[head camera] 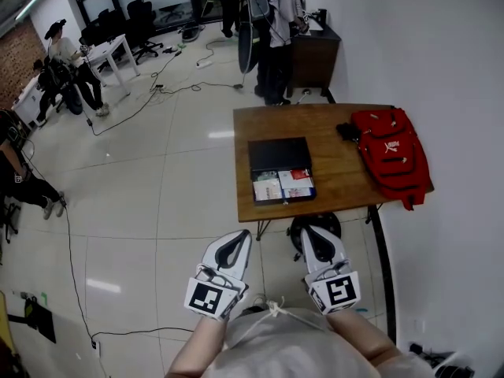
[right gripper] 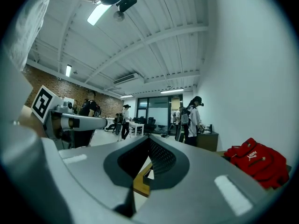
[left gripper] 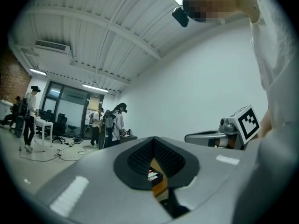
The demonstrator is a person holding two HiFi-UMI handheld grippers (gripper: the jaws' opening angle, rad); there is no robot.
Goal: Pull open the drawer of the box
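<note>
A black box lies on the wooden table. Its drawer stands pulled out toward the table's near edge, with coloured packets showing inside. Both grippers hang close to my body, short of the table and touching nothing. My left gripper is shut and empty, and so is my right gripper. In the left gripper view the left gripper has its jaws together, with a sliver of the box showing past them. The right gripper points at the table edge.
A red backpack lies on the table's right part, also the backpack in the right gripper view. A small black object sits beside it. A white wall runs along the right. People stand at a dark cabinet behind. Cables trail over the floor.
</note>
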